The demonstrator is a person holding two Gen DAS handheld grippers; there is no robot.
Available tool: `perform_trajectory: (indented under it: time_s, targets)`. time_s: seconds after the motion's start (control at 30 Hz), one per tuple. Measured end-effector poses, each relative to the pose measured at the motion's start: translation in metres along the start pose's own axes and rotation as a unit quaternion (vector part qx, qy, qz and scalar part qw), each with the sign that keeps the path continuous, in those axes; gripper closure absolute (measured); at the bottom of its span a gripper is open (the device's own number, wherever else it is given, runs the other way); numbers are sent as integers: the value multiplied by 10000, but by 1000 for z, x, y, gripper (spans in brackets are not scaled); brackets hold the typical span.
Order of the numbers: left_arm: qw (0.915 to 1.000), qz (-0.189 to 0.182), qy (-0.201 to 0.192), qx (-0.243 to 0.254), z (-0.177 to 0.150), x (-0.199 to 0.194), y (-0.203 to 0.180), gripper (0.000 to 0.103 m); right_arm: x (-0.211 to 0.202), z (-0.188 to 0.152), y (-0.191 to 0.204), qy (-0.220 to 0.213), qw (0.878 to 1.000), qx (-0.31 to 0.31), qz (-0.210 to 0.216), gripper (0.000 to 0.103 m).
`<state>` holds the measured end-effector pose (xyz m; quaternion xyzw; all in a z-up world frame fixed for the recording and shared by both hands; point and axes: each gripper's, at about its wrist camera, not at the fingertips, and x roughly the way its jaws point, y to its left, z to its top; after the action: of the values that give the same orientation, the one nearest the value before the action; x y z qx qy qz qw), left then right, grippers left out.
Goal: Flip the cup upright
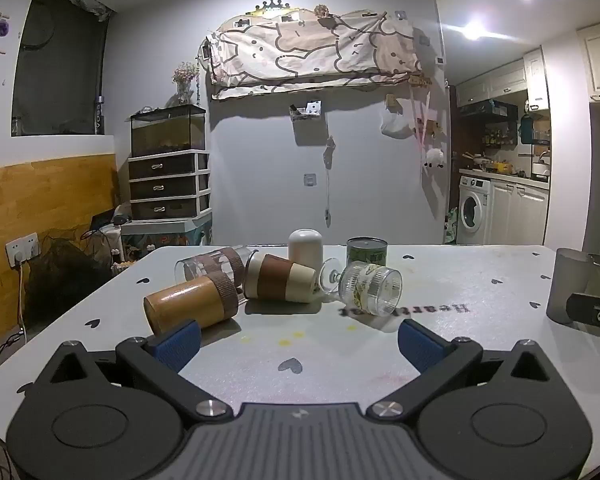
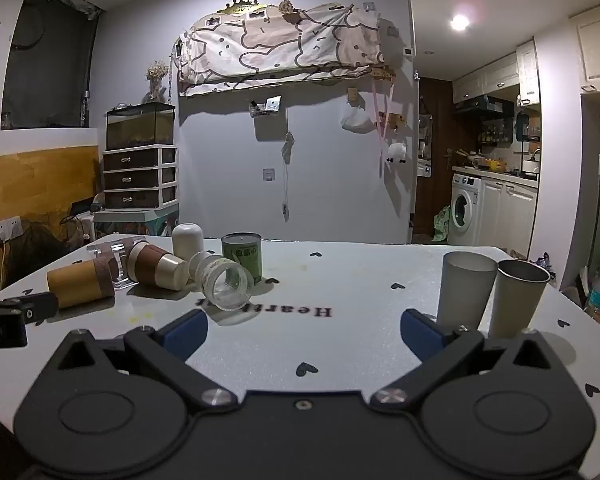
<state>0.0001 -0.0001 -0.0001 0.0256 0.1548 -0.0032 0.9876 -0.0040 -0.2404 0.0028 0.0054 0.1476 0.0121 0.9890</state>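
Several cups lie on their sides on the white table (image 1: 460,280): a tan wooden cup (image 1: 188,304) (image 2: 80,282), a clear glass with a brown sleeve (image 1: 212,266), a brown-and-cream cup (image 1: 280,284) (image 2: 158,268) and a clear stemmed glass (image 1: 372,288) (image 2: 224,280). My left gripper (image 1: 298,340) is open and empty, just in front of the wooden cup and the stemmed glass. My right gripper (image 2: 304,330) is open and empty, between the stemmed glass and two upright cups.
A cream cup (image 1: 306,246) stands upside down beside a green tin (image 1: 366,250) behind the fallen cups. A frosted grey cup (image 2: 466,290) and a metal cup (image 2: 518,300) stand upright at the right. The other gripper's body shows at the right edge of the left wrist view (image 1: 596,314).
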Motion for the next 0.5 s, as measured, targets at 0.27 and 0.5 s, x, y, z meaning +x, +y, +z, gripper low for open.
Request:
perform_trajectory:
  time_s: [0.27, 0.5]
  targets:
    - [10000, -6, -14, -8, 0, 0, 0, 0, 0, 1, 0, 4, 10000, -12, -8, 0]
    - [10000, -10, -19, -12, 0, 0, 0, 0, -2, 1, 0, -27, 10000, -29, -26, 0]
